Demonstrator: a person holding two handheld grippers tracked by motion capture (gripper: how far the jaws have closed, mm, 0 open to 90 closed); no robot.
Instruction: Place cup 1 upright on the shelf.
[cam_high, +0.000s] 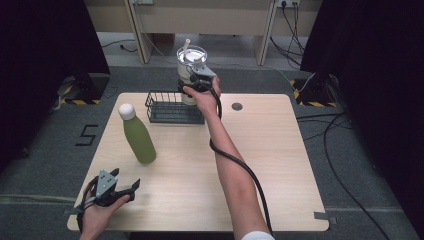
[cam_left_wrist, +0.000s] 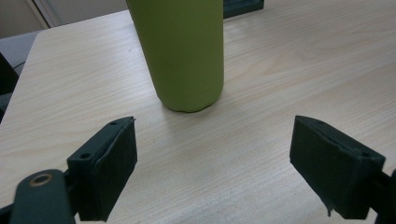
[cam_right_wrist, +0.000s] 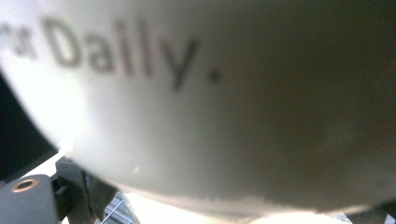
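Wide apart stand the jaws of the left gripper (cam_left_wrist: 212, 170), holding nothing, just in front of the green bottle (cam_left_wrist: 180, 51). Behind the bottle, the right gripper (cam_high: 198, 82) pinches a white cup (cam_high: 190, 62), lifted above the black wire basket (cam_high: 167, 107) on the table (cam_high: 280, 165).

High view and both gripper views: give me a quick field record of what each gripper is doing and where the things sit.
right gripper: shut on the white cup, held above the wire basket
cup: lid and straw on, print reads "Daily"
left gripper: open, empty, low at the table's near left corner
green bottle: upright, white cap, ahead of the left gripper
basket: at the table's far edge
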